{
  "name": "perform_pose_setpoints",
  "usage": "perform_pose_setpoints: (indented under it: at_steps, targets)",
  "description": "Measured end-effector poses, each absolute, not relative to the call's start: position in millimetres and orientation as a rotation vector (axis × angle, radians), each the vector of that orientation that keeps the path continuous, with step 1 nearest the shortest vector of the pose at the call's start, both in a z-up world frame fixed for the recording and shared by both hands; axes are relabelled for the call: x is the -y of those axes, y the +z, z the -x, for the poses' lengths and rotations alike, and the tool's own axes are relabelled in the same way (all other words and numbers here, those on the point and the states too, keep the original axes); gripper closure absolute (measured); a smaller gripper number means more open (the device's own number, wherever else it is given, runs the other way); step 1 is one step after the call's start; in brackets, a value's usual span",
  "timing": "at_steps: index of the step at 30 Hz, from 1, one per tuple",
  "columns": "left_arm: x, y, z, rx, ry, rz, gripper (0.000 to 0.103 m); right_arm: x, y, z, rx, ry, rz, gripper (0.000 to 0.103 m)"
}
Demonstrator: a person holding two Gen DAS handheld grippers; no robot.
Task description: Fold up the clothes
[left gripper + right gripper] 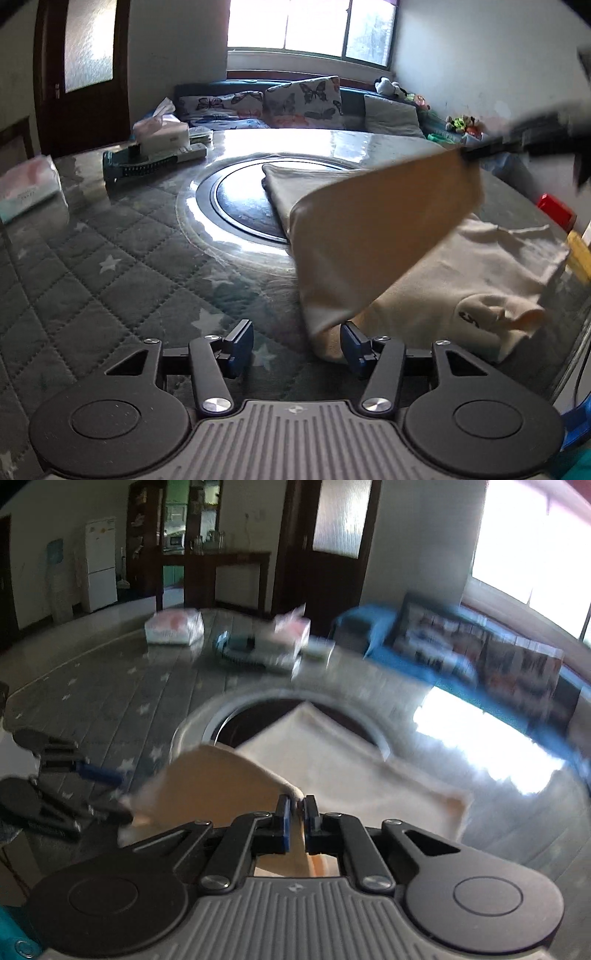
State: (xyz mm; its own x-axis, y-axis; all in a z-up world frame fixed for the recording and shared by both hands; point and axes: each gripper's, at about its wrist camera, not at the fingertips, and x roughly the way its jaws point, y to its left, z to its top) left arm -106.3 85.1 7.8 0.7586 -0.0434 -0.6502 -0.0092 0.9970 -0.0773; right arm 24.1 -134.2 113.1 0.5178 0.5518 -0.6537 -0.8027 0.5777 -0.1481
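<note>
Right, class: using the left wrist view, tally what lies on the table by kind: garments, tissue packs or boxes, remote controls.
Cream garment: 1
Tissue packs or boxes: 2, the soft pack at the left edge and the tissue box farther back
Remote control: 1
Total: 4
The right gripper pinches the garment's lifted part; the left gripper is open.

A home living room: cushioned sofa [295, 103], fridge [100, 563], quilted table [110, 266].
</note>
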Motion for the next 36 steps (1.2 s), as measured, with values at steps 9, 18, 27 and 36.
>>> perform_pose_setpoints:
  at_steps: [9, 18, 27, 36]
  targets:
    - [-70.4, 6.9, 107.4, -0.695, -0.035, -0.010, 0.061, 142.8, 155.3, -19.4, -0.484, 0.797, 0.531, 0.097]
    - [-65.5, 8.1, 112.3, -0.695, -0.064, -0.054, 0.074, 168.4, 76.6, -46.6, -0.749, 0.713, 0.444, 0.096]
    - [-84.7, 17.7, 122.2, -0.723, -0.083, -0.048, 0.071, 201.1, 48.0, -53.6, -0.814, 0.673, 0.350, 0.092]
    - [-94.1, 45.6, 94.8, -0.664, -0.062, -0.010, 0.072, 201.5, 31.8, -51.7, -0.856, 0.710, 0.262, 0.083]
